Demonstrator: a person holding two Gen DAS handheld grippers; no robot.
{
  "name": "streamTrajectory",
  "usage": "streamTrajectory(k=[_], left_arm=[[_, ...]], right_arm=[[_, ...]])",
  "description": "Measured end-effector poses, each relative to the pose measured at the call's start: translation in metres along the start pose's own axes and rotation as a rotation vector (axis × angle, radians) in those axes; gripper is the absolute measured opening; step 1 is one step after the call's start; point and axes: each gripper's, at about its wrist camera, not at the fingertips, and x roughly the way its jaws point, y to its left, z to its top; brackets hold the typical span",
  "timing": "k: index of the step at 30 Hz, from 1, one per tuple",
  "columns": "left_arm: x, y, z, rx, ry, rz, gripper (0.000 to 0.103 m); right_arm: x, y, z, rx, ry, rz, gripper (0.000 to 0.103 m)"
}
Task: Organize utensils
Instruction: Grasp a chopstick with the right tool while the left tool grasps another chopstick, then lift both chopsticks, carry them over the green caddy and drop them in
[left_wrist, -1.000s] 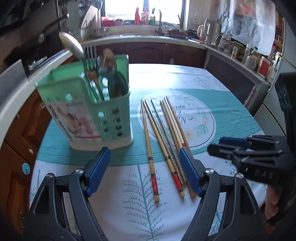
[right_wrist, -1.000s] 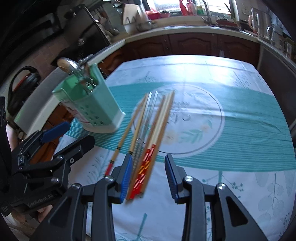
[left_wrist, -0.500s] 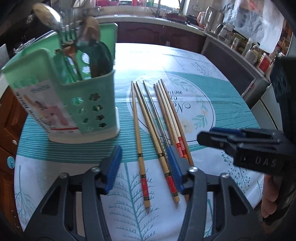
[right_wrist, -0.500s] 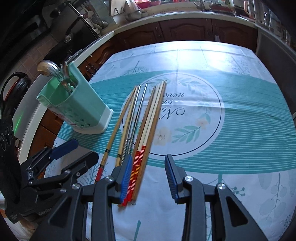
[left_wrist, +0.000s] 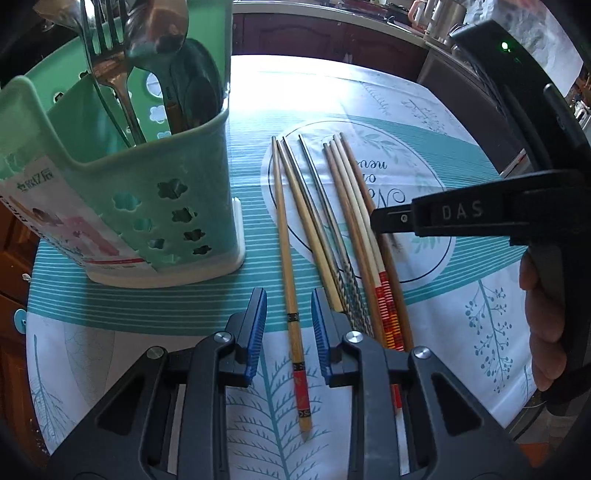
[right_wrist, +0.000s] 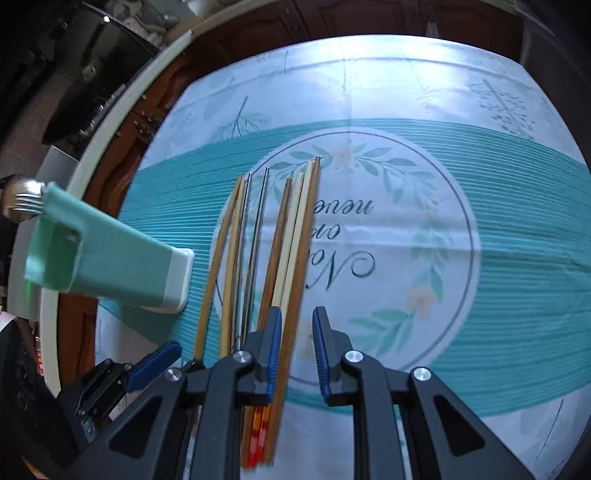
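Your left claw (left_wrist: 288, 328) has narrowed around the leftmost chopstick (left_wrist: 286, 236) near the counter's (left_wrist: 480, 314) front edge, not yet gripping, while your right claw (right_wrist: 297, 350) straddles the rightmost one, half-open.

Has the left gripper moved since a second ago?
Yes. The left gripper has advanced toward the green utensil holder and narrowed around the leftmost chopstick.
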Motion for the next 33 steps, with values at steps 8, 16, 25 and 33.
streamTrajectory(k=[8, 16, 25, 33], left_arm=[[0.016, -0.003, 0.012, 0.014, 0.023, 0.019, 0.022], [0.024, -0.023, 0.022, 0.076, 0.076, 0.037, 0.005], [0.000, -0.026, 0.010, 0.031, -0.043, -0.119, 0.004], [-0.077, -0.029, -0.004, 0.044, -0.380, -0.154, 0.004]], right_arm=[[0.009, 0.016, 0.006, -0.081, 0.020, -0.145, 0.007], [0.016, 0.023, 0.017, -0.132, 0.052, -0.268, 0.007], [-0.004, 0.006, 0.011, -0.094, 0.009, -0.082, 0.006], [-0.087, 0.017, -0.024, -0.183, -0.329, 0.132, 0.006]])
